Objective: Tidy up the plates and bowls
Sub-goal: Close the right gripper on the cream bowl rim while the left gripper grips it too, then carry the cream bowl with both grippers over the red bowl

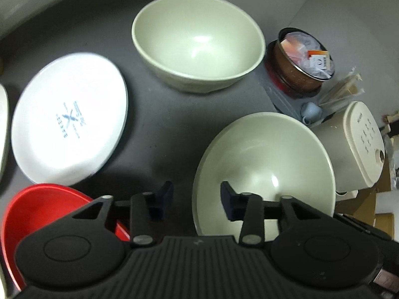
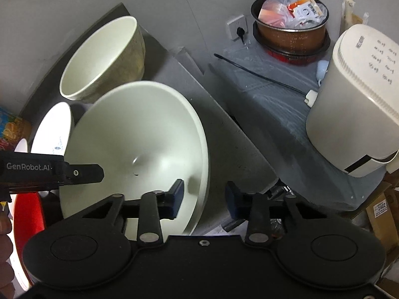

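Note:
A deep pale green bowl (image 1: 199,42) stands at the back of the dark counter (image 1: 154,134). A wide shallow pale green bowl (image 1: 264,164) sits near the front right. A white plate (image 1: 69,119) with blue print lies at the left, and a red bowl (image 1: 37,206) at the front left. My left gripper (image 1: 197,196) is open, its jaws astride the wide bowl's left rim. My right gripper (image 2: 204,194) is open, its jaws astride the right rim of the wide bowl (image 2: 139,149). The deep bowl (image 2: 104,57), the white plate (image 2: 52,129) and the red bowl (image 2: 27,221) show too.
A brown pot (image 2: 289,32) with plastic bags stands on a red base at the back right. A cream rice cooker (image 2: 354,99) stands on a lower grey surface right of the counter. Cardboard boxes (image 2: 384,214) sit at the far right. A wall socket (image 2: 237,26) is behind.

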`<control>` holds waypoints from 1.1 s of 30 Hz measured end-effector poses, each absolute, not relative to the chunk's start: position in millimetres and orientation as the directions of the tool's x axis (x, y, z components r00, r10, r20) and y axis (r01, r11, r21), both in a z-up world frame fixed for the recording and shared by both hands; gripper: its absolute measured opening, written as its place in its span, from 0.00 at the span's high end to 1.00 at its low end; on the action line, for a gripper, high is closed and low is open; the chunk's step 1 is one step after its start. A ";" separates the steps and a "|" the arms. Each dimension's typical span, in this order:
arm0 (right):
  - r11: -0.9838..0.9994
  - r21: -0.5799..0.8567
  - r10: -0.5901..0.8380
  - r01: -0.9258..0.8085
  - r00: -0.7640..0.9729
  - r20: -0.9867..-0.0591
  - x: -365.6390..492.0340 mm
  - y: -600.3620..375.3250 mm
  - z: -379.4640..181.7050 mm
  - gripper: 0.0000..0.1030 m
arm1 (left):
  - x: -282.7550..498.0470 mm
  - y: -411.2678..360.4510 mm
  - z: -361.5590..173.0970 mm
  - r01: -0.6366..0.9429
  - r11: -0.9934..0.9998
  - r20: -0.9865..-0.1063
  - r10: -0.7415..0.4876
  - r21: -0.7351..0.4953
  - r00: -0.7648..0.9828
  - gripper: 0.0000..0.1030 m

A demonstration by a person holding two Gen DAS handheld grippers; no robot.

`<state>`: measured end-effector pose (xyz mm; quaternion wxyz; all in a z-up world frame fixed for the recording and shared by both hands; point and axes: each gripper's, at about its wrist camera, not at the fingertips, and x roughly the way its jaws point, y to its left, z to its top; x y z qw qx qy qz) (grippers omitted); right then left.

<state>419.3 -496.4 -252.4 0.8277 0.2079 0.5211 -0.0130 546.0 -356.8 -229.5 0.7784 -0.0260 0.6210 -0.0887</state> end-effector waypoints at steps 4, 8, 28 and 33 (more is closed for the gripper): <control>0.915 0.341 0.210 0.218 0.465 -0.860 419.5 -494.0 -252.7 0.86 | 550.3 -358.4 -240.2 0.074 0.985 -0.968 -0.169 -0.158 0.188 0.79; 0.908 0.366 0.228 0.204 0.492 -0.840 417.4 -498.1 -249.1 0.89 | 550.4 -356.1 -246.4 0.038 0.984 -0.971 -0.180 -0.177 0.159 0.85; 0.906 0.398 0.221 0.142 0.643 -0.733 402.3 -467.7 -178.3 0.88 | 536.7 -303.9 -175.3 0.015 0.956 -0.908 -0.283 -0.293 0.311 0.93; 0.904 0.414 0.240 0.112 0.667 -0.705 397.0 -452.1 -165.5 0.88 | 527.4 -277.4 -153.9 0.007 0.939 -0.879 -0.325 -0.345 0.350 0.96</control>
